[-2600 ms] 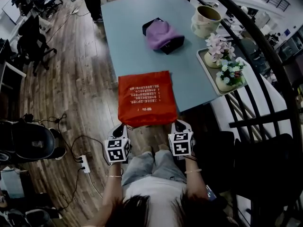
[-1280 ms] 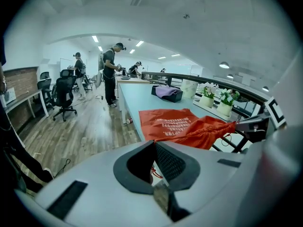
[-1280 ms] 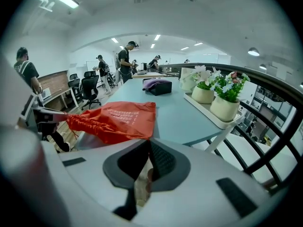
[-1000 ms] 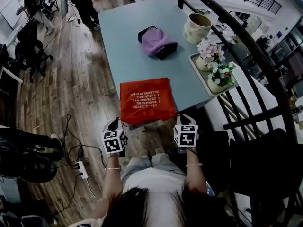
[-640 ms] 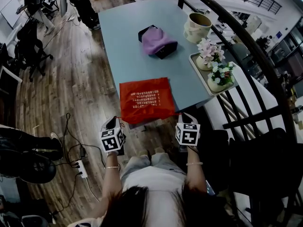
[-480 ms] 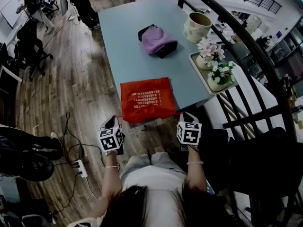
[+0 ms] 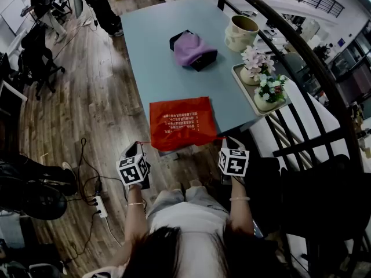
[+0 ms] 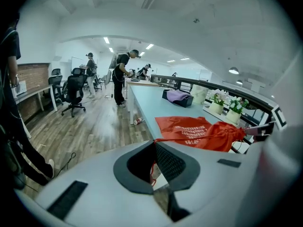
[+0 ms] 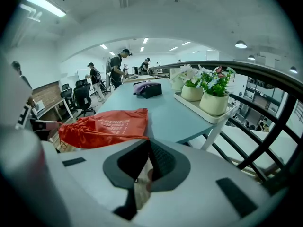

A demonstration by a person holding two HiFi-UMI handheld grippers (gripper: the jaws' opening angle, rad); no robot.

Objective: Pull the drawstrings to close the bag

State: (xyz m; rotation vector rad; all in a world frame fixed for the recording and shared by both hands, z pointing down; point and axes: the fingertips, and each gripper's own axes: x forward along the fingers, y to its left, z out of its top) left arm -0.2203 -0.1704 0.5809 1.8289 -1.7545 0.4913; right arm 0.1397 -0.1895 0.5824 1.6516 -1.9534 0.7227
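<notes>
A red drawstring bag (image 7: 182, 123) lies flat at the near edge of the blue-grey table (image 7: 156, 57), its mouth bunched up over the edge. My left gripper (image 7: 139, 147) sits below the bag's left corner, shut on a red drawstring (image 8: 163, 139) that runs taut from the gathered bag (image 8: 201, 132) into its jaws. To the bag's right, my right gripper (image 7: 228, 139) is shut on the other drawstring (image 9: 135, 137), which runs straight from the bag (image 9: 106, 126). In their own views the left gripper (image 8: 154, 144) and the right gripper (image 9: 148, 141) have their pads pressed together.
Farther back on the table are a purple pouch on a black case (image 7: 193, 48), a large mug (image 7: 242, 30) and a tray with two flower pots (image 7: 262, 88). A dark railing (image 7: 324, 91) curves along the right. A power strip and cables (image 7: 98, 204) lie on the wooden floor.
Both grippers have moved outward, away from each other. The drawstrings have gone taut and the bag's mouth has gathered narrower.
</notes>
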